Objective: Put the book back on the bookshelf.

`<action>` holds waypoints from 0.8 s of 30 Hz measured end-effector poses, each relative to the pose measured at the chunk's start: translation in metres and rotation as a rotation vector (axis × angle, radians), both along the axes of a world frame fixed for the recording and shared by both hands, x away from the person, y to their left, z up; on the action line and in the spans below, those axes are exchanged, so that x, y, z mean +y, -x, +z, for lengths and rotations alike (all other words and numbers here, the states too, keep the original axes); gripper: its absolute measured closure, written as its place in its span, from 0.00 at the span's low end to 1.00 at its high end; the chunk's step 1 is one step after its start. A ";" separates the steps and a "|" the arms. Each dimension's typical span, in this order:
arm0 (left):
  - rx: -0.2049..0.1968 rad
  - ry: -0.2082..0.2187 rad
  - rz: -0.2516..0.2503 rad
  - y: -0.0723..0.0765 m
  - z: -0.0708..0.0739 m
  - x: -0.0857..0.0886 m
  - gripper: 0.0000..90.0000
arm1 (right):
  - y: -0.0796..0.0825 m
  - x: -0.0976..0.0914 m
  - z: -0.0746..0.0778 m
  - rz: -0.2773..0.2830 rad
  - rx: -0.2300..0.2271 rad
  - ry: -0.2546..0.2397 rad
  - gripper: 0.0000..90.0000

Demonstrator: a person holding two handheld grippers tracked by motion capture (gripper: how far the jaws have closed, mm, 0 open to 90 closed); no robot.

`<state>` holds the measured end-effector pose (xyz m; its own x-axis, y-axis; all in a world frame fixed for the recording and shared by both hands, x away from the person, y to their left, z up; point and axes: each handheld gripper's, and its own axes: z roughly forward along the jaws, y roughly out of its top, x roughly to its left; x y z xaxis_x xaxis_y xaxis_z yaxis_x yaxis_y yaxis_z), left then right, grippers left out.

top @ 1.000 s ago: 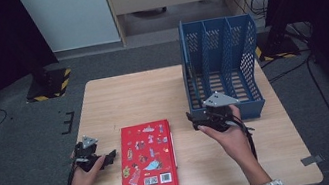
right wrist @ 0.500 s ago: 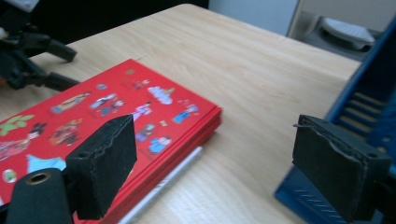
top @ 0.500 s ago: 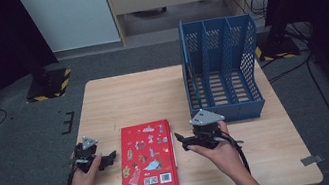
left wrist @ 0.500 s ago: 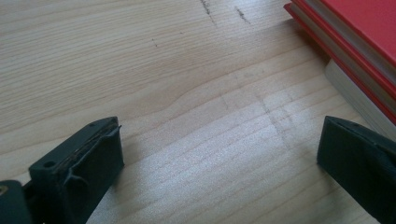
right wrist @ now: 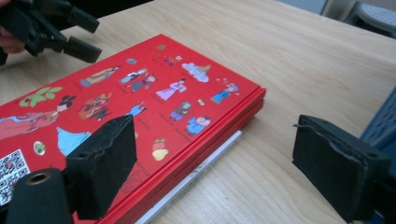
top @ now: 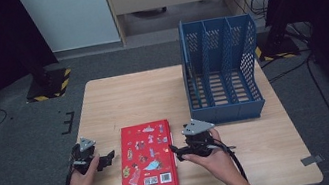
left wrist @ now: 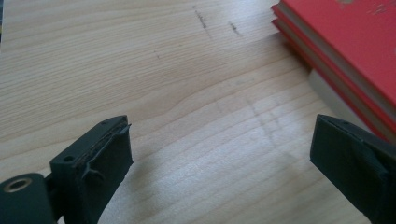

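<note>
No word or number can be read in any view. The red book (top: 147, 158) on the tabletop (top: 128, 98) carries a square QR code (right wrist: 10, 173) on a white patch at about 7 o'clock of its cover in the right gripper view; in the high view a barcode label (top: 166, 177) stands at about 5 o'clock of the cover. Small characters sit beside the cartoon figures on the cover, too small and blurred to make out

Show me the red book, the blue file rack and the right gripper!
red book (top: 147, 158), high view, middle of its cover.
blue file rack (top: 229, 111), high view, its front wall.
right gripper (top: 174, 150), high view, between its fingertips.
</note>
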<state>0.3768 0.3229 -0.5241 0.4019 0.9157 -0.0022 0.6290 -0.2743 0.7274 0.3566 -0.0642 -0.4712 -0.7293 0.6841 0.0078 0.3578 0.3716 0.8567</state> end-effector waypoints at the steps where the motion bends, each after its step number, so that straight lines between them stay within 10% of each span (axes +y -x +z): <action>1: 0.000 0.000 0.000 0.000 0.000 0.000 0.06 | 0.001 0.001 -0.001 0.007 0.006 0.004 0.17; 14: -0.022 0.074 -0.138 0.032 0.025 -0.036 0.09 | 0.012 0.016 -0.016 0.070 0.051 0.035 0.19; 24: 0.034 0.100 -0.199 0.033 0.020 -0.051 0.14 | 0.018 0.026 -0.025 0.107 0.078 0.050 0.18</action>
